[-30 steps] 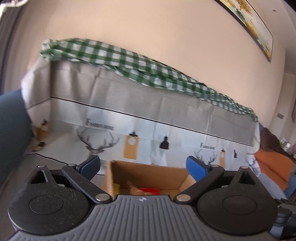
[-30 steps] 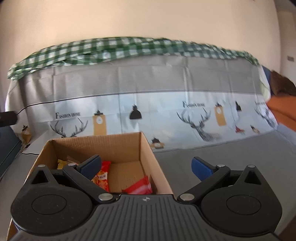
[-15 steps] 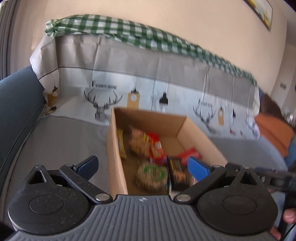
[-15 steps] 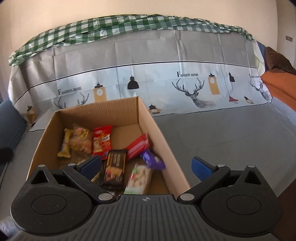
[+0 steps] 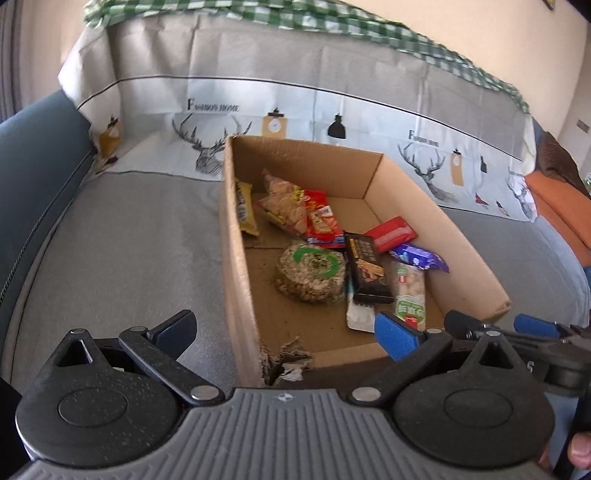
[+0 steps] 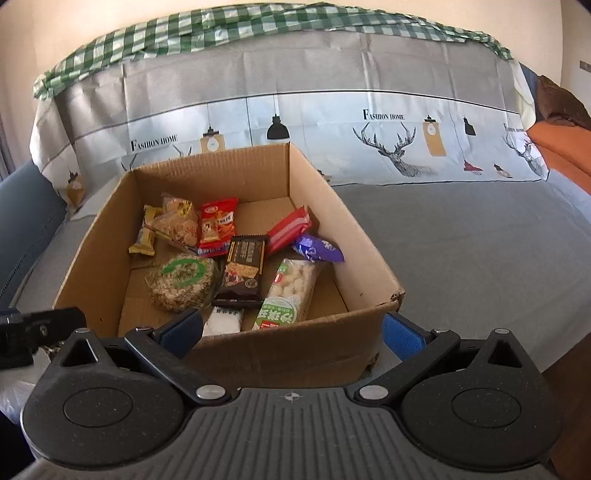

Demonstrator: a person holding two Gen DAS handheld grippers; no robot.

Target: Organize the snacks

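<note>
Lying lengthwise toward sofa back: box [image 6: 280, 354] (snacks inside).

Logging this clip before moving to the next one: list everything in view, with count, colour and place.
cardboard box: 1, brown, open, on the grey sofa seat
round rice cake: 1, tan with green ring, box floor, left
dark bar: 1, black-brown, box middle
white-green pack: 1, right of the dark bar
white packet: 1, near wall
purple wrapper: 1, by right wall
red wafer pack: 1, behind the purple wrapper
red snack bag: 1, far middle
clear cracker bag: 1, far left
yellow bar: 1, left wall
sofa cover: 1, grey-white, deer print
checked cloth: 1, green-white, sofa top
left claw: open, empty
right claw: open, empty
</note>
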